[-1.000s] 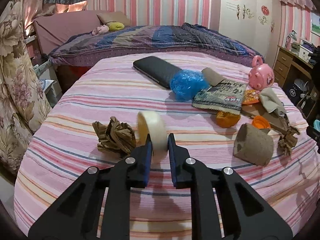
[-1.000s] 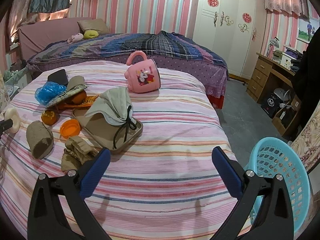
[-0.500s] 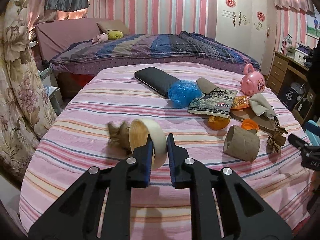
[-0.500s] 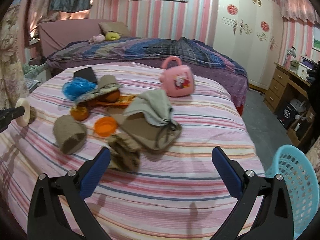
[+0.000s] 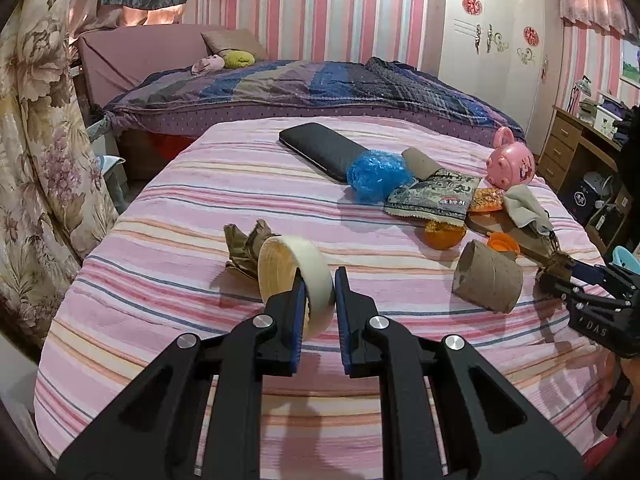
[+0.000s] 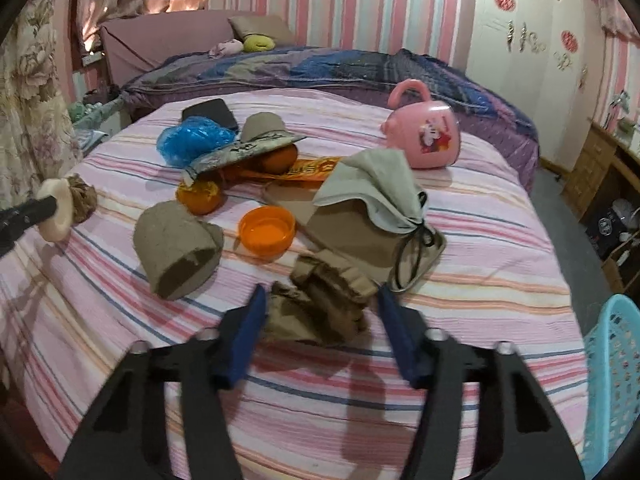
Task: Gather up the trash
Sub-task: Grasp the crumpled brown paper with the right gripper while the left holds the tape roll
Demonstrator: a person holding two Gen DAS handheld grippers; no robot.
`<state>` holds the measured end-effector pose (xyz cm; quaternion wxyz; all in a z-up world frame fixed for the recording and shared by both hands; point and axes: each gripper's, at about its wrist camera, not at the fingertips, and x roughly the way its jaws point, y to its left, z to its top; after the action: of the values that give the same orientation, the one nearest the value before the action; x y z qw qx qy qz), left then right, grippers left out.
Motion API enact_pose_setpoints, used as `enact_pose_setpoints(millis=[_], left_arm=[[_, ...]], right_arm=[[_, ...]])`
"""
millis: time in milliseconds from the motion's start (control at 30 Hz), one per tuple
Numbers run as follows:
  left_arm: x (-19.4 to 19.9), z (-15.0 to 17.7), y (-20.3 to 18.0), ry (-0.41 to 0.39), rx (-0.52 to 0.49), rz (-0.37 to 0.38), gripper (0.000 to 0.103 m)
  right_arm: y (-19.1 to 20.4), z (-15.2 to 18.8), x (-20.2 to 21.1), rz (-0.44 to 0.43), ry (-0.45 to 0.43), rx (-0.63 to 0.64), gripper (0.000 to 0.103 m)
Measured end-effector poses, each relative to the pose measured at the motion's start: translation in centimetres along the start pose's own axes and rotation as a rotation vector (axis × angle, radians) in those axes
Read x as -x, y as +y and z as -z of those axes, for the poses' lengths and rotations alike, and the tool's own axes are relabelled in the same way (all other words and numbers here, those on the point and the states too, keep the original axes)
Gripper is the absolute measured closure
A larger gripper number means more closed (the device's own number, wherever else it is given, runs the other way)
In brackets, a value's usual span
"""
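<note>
We hold the tape roll (image 5: 295, 280) in the left gripper (image 5: 319, 280), its jaws narrow and pinched on the roll's rim, the roll lifted above the striped bedspread (image 5: 200, 184). Just behind the roll lies one crumpled brown paper wad (image 5: 244, 250), partly hidden by it.

A second crumpled paper wad (image 6: 320, 304) sits between the fingers of the right gripper (image 6: 320, 312). Those jaws have just been closing from wide to about half; the blue pads (image 6: 250, 320) stand beside the paper, and motion blur keeps us from telling whether they press on it. A second ago this gripper was farther back with bare bedspread between its fingers; now it has come forward and down to the wad. The left gripper's grip on the roll is unchanged.

Beyond the right gripper we count one cardboard tube (image 6: 176, 248) lying on its side, one orange lid (image 6: 267, 231), two oranges (image 6: 200, 198) partly tucked under a printed packet (image 6: 244, 150), one blue plastic bag (image 6: 192, 138), one grey cloth pouch (image 6: 372, 200) on a brown board (image 6: 352, 236), and one pink mug (image 6: 426, 136) farthest off. A dark flat case (image 5: 316, 150) is mostly hidden behind the bag in the right view. To the right of the right gripper, a light blue basket (image 6: 610, 376) is cut off by the frame edge.
</note>
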<state>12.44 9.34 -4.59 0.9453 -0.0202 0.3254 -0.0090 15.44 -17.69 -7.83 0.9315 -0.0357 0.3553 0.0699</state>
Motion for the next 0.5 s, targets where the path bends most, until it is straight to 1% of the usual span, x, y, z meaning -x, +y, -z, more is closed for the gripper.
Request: enact_pose_setpoints(millis=[33, 133, 333, 500], left_arm=[[0.0, 0.0, -0.2, 0.000, 0.000, 0.001, 0.090], [0.4, 0.2, -1.0, -0.003, -0.005, 0.002, 0.090], [1.4, 0.2, -3.3, -0.013, -0.018, 0.024, 0.090], [2.3, -0.2, -6.0, -0.038, -0.019, 0.036, 0.090]], right_arm=[[-0.2, 0.0, 0.3, -0.015, -0.012, -0.003, 0.056], [-0.5, -0.1, 0.8, -0.030, -0.028, 0.006, 0.059], [-2.2, -0.3, 2.1, -0.047, -0.054, 0.014, 0.059], [-5.6, -0.3, 4.0, -0.024, -0.080, -0.009, 0.059]])
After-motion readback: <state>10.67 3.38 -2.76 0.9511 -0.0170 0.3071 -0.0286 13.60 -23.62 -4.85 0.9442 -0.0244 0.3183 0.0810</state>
